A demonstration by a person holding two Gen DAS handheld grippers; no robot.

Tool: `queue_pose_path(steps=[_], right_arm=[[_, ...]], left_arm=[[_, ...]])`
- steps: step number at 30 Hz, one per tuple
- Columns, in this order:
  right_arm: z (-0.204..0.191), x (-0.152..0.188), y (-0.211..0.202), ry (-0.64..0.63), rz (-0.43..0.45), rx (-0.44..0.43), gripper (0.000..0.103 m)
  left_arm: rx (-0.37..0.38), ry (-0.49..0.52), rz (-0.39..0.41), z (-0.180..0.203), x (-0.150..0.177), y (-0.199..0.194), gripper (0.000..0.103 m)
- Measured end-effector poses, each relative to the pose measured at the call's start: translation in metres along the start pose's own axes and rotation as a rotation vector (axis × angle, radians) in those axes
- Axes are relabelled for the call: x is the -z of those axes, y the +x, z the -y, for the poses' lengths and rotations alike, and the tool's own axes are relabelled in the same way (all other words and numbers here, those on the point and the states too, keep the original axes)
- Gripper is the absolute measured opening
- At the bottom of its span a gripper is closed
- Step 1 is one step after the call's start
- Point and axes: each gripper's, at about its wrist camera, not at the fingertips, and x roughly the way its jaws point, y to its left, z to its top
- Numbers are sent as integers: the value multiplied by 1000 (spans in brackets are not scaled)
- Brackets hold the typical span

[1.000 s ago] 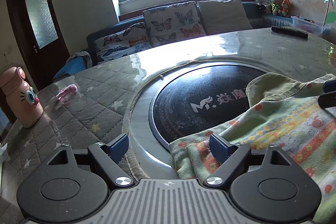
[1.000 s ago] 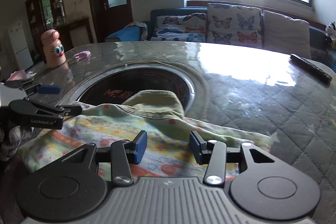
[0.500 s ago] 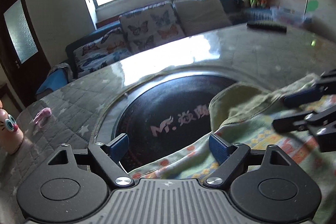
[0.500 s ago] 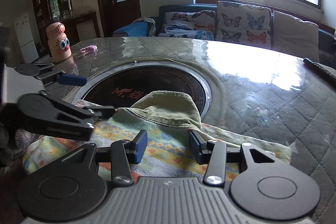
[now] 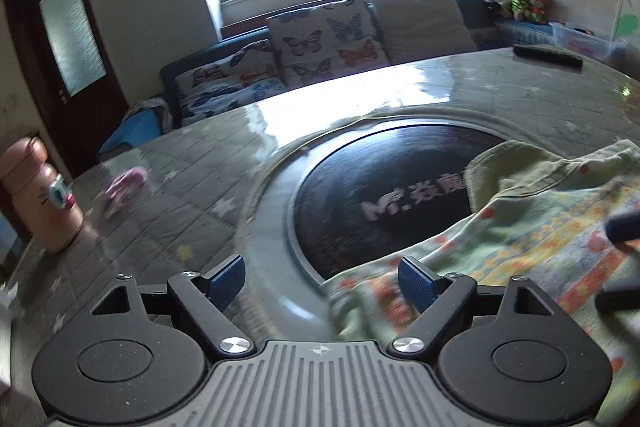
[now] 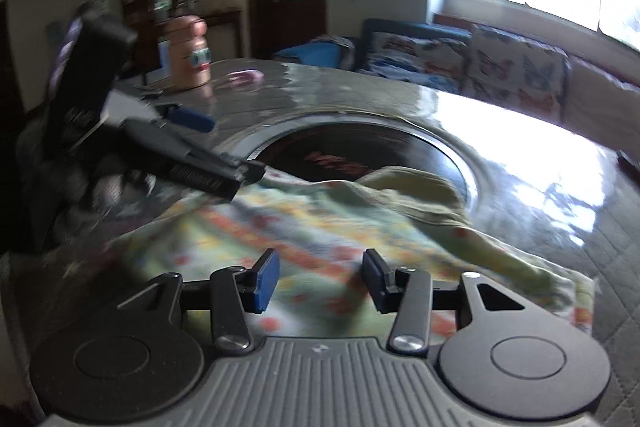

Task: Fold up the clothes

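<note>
Garment [image 6: 320, 239] beneath both parted jaws

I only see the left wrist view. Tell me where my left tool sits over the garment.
Observer: In the right wrist view, the left tool hangs open at the garment's left edge. I cannot tell whether it touches.
Operator: Report the right tool.
Observer: The right tool is open and grips nothing. The cloth lies beneath its fingers.
Operator: Give me the garment's right side.
Observer: Its right edge lies on the quilted table cover, beyond the round black plate.
</note>
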Motion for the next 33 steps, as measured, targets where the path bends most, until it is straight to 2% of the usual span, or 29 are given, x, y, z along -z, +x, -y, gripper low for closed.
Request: queue_pose_path(steps=[8, 15, 18, 23, 29, 33], right_arm=[[-56, -3, 0, -109, 23, -102, 48], [-82, 1, 6, -148, 24, -121, 49], [-76, 3, -6, -107, 31, -129, 49], [-53, 14, -29, -25, 36, -58, 49], [-36, 35, -37, 43, 28, -20, 50], [-35, 31, -45, 41, 46, -27, 49]], left_arm=[[-25, -123, 16, -31, 16, -28, 88], [22, -188, 40, -34, 23, -49, 100], [40, -192, 42, -29, 25, -53, 103], [64, -203, 26, -18, 32, -54, 103], [82, -190, 21, -4, 35, -57, 103], [90, -166, 32, 4, 34, -62, 103]])
